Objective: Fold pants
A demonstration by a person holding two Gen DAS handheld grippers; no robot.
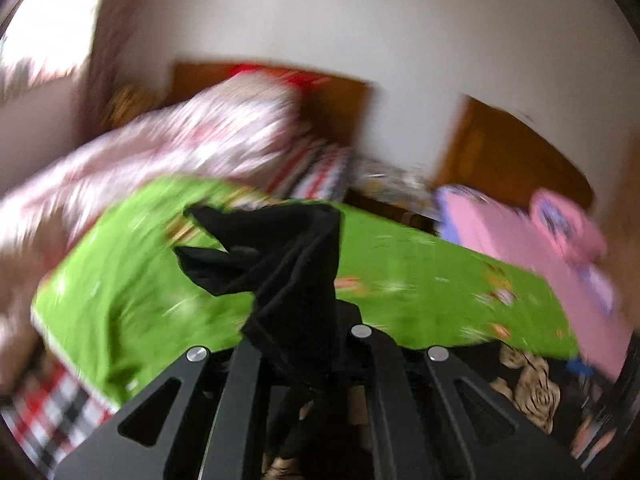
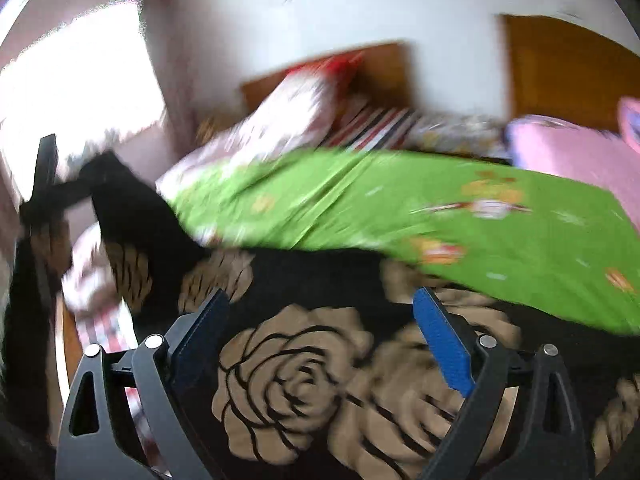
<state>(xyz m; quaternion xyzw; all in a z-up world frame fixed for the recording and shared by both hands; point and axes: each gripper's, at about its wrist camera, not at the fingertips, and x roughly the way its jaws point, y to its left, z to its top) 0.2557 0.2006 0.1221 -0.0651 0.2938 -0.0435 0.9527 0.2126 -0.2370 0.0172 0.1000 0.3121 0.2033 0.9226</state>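
The pants (image 2: 288, 384) are black with large beige roses and lie spread at the near edge of a bed under a green sheet (image 2: 440, 216). My right gripper (image 2: 320, 300) hovers over them, its blue pads wide open with nothing pinched between them. One end of the pants (image 1: 288, 256) is lifted off the bed and hangs in a dark bunch from my left gripper (image 1: 304, 320), which is shut on the cloth; its fingertips are buried in the fabric. In the right wrist view the left gripper (image 2: 42, 200) shows at the far left, raised with the cloth trailing from it. Both views are blurred.
A pink and white quilt (image 1: 192, 136) is heaped at the bed's far left. Pink pillows (image 1: 520, 240) lie at the right. A wooden headboard (image 1: 344, 104) and a white wall stand behind. A bright window (image 2: 80, 80) is on the left, and a checked cloth (image 1: 52, 412) hangs below the sheet.
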